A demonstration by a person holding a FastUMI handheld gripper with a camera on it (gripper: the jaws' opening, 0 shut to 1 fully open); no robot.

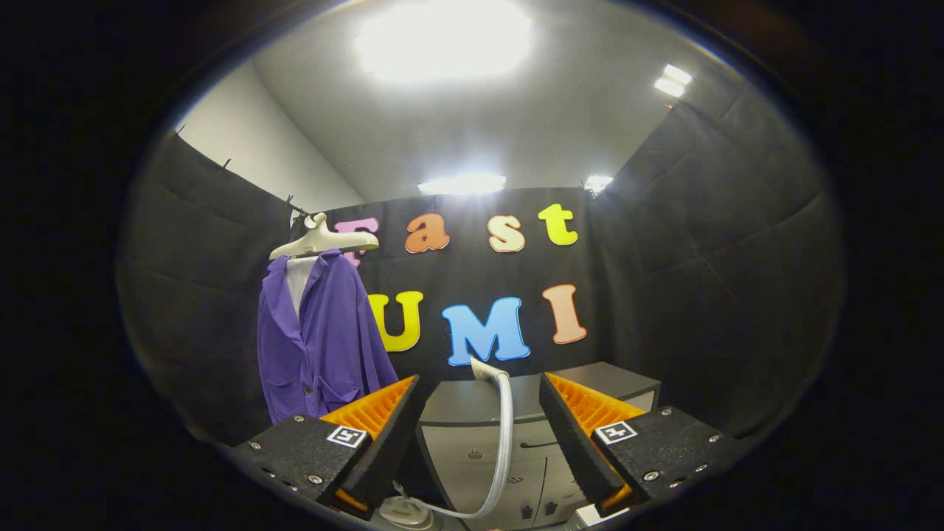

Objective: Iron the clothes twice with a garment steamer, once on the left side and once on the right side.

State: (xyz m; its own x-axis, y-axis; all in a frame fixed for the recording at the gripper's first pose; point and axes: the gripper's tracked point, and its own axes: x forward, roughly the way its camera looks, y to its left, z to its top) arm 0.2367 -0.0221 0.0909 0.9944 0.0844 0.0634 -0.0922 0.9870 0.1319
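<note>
Purple fabric identifies the garment: a jacket (324,339) hangs on a pale hanger (324,240) against the black booth wall (192,295), beyond your gripper's left finger and partly overlapped by that finger's tip. Your gripper (479,424) is released, its two fingers spread wide with nothing pressed between them. Between the fingers you see the garment steamer's pale hose (504,442) curving up from a rounded base (405,510) low down near the left finger; the steamer head (485,369) sits at the top of the hose, just ahead of the fingers. Behind the hose stands a grey cabinet (472,402) with drawer fronts, its flat top level with the fingertips. Ceiling lights (442,37) glare overhead.
</note>
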